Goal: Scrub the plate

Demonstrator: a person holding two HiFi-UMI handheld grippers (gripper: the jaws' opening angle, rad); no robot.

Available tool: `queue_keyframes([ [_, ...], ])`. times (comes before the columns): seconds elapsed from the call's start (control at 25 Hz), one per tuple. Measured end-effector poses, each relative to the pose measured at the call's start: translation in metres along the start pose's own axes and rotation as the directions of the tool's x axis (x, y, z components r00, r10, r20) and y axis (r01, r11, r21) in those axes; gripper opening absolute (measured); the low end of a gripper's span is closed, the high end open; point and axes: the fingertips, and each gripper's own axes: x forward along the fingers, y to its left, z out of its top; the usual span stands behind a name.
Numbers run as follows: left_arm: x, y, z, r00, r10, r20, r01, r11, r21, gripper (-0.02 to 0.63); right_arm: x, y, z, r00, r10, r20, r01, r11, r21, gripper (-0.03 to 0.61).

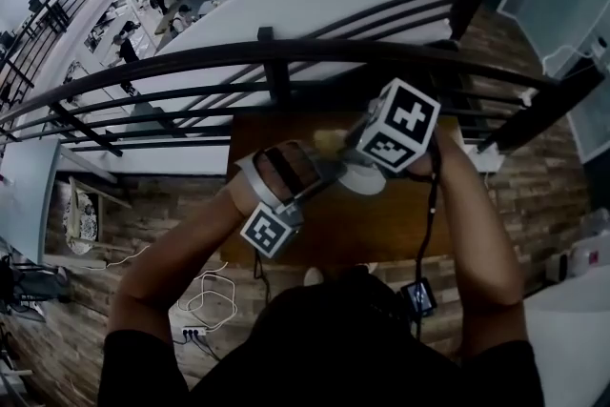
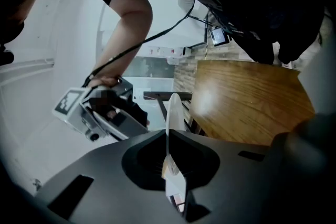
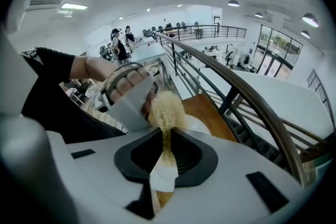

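**Left claw pinches the plate, right claw brings the scrubber**

Our left claw (image 2: 168,162) has its jaws together on the rim of the white plate (image 2: 173,113), with only that thin edge between them. Our right claw (image 3: 166,157) is clamped on a yellow, fibrous scrubber (image 3: 167,107), whose tuft sticks out past the jaw tips.

We hold the plate above the table, between the two claws, a little nearer the right one. We cannot tell whether it rests on the wood.

We judge the scrubbing step to be in hand. The tuft sits right at the plate's face, though we cannot say whether it presses on it. The next move, as we read it, calls for a firm pinch from the left claw while the right one bears the tuft down and works it across the face. Pressing too hard near the free edge could lever the plate out of the pinch.

From the left claw the plate shows edge-on, a thin line running straight out along the jaws. Being round, it has no other long axis. Its face turns toward the right claw, and its free rim points away from the left one.

Below is the brown wooden table (image 1: 381,234), and just beyond that a dark rail (image 1: 286,52) over an open hall.
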Motion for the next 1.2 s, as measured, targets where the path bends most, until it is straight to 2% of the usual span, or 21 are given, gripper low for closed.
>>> queue_keyframes([
  [0.16,-0.003,-0.022,-0.026,0.998,-0.034,-0.062,0.031,0.999,-0.044,0.017,0.008,0.018,-0.010,1.000,0.019,0.010,-0.019,1.000,0.012,0.054],
  [0.32,-0.008,-0.026,-0.049,0.992,-0.038,-0.116,0.030,0.997,-0.065,0.018,0.021,0.024,-0.044,0.996,0.084,-0.005,-0.083,0.994,0.074,0.054],
  [0.4,-0.013,-0.025,-0.046,0.994,-0.038,-0.102,0.033,0.998,-0.056,0.018,0.029,0.012,-0.061,0.996,0.078,-0.030,-0.074,0.991,0.116,0.054],
  [0.56,-0.020,-0.016,-0.030,0.998,-0.021,-0.056,0.018,0.998,-0.060,0.018,0.035,-0.031,-0.091,0.995,0.020,-0.099,0.000,0.981,0.196,0.054],
  [0.68,-0.022,-0.008,-0.011,1.000,-0.010,-0.011,0.009,0.999,-0.037,0.018,0.040,-0.047,-0.093,0.997,0.015,-0.077,0.004,0.970,0.245,0.054],
  [0.84,-0.021,-0.014,0.006,0.999,-0.037,0.034,0.037,0.999,0.000,0.018,0.041,-0.035,-0.064,0.999,-0.002,-0.046,0.011,0.982,0.187,0.054],
  [1.0,-0.020,-0.025,0.007,0.996,-0.075,0.043,0.075,0.997,0.002,0.021,0.040,0.003,-0.030,0.999,0.046,-0.005,-0.045,0.995,0.092,0.054],
  [1.12,-0.021,-0.033,0.001,0.996,-0.089,0.027,0.089,0.996,0.000,0.020,0.035,0.025,-0.036,0.996,0.092,-0.006,-0.091,0.994,0.067,0.054],
  [1.2,-0.022,-0.036,-0.003,0.995,-0.094,0.017,0.094,0.996,-0.001,0.019,0.035,0.029,-0.054,0.993,0.108,-0.042,-0.105,0.992,0.073,0.054],
])
